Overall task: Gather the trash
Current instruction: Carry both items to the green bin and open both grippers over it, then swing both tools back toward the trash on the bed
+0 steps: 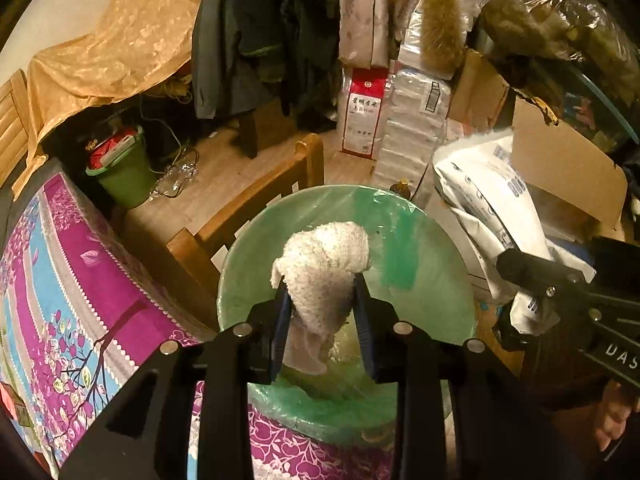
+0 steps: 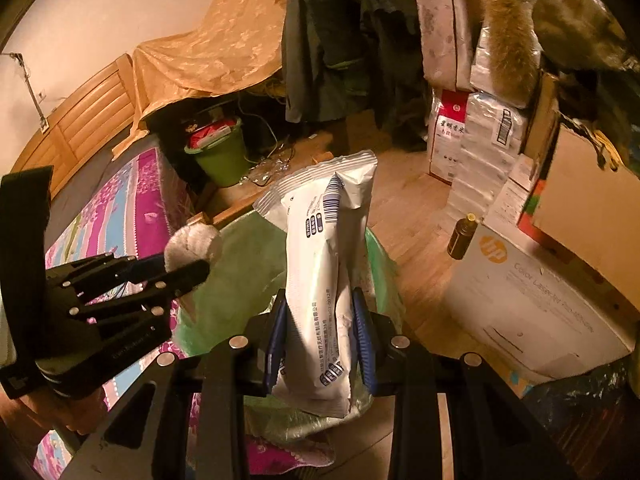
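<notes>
My left gripper (image 1: pixel 320 292) is shut on a crumpled white paper towel (image 1: pixel 324 268) and holds it over the open mouth of a trash bin lined with a green bag (image 1: pixel 424 264). My right gripper (image 2: pixel 320 316) is shut on a white plastic wrapper (image 2: pixel 324 264) with blue print, held upright over the same green-lined bin (image 2: pixel 244 264). In the right wrist view the left gripper (image 2: pixel 188 268) shows at the left with the towel (image 2: pixel 194 246). In the left wrist view the right gripper's body (image 1: pixel 560 292) shows at the right edge.
A table with a purple floral cloth (image 1: pixel 72 292) lies left of the bin. A wooden chair (image 1: pixel 256 208) stands behind it. A green bucket (image 1: pixel 124 176) sits on the floor. Boxes (image 2: pixel 532 304), a dark bottle (image 2: pixel 462 240) and stacked packages (image 1: pixel 412 128) crowd the right.
</notes>
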Demonstrator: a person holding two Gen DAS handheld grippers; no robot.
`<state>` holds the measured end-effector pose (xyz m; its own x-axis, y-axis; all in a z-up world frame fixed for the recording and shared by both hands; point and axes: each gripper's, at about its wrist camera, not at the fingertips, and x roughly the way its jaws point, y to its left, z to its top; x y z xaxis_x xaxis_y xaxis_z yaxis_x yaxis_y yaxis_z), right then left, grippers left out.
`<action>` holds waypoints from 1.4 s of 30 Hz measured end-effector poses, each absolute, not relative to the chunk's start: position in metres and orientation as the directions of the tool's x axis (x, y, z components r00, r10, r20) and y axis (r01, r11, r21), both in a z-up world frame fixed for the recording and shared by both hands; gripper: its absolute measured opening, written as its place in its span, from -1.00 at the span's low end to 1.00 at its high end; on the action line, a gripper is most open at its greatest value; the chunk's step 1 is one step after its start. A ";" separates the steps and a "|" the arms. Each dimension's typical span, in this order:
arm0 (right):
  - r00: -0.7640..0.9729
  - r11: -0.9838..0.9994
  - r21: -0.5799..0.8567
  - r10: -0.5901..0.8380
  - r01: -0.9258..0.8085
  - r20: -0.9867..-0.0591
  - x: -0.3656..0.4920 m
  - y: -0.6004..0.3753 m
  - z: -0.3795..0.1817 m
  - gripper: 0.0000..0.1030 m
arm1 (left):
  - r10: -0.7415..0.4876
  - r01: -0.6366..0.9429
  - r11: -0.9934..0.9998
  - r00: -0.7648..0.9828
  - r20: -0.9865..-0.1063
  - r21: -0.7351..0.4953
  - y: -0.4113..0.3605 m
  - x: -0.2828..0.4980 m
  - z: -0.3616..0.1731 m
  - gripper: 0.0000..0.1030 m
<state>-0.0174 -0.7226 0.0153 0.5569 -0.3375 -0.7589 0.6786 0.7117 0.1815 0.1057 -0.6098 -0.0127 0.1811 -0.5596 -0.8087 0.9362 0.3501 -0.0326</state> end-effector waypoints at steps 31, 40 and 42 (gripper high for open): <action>0.576 0.677 0.010 -0.617 0.735 -0.536 -0.042 -0.663 0.037 0.22 | -0.585 0.887 0.462 0.313 -0.748 0.010 -0.569 0.108 0.000 0.25; 0.670 0.697 -0.063 -0.707 0.714 -0.228 -0.052 -0.549 0.056 0.60 | -0.623 0.797 0.585 0.562 -0.544 0.153 -0.471 0.092 0.021 0.49; 0.694 0.718 -0.084 -0.692 0.691 -0.200 -0.045 -0.524 0.053 0.60 | -0.599 0.755 0.631 0.620 -0.507 0.177 -0.441 0.093 0.023 0.52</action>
<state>-0.0454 -0.5236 0.0534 0.6938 -0.6918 -0.2004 0.6914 0.7176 -0.0838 0.0933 -0.4406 0.0226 0.6199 -0.5989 -0.5069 0.7550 0.6314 0.1773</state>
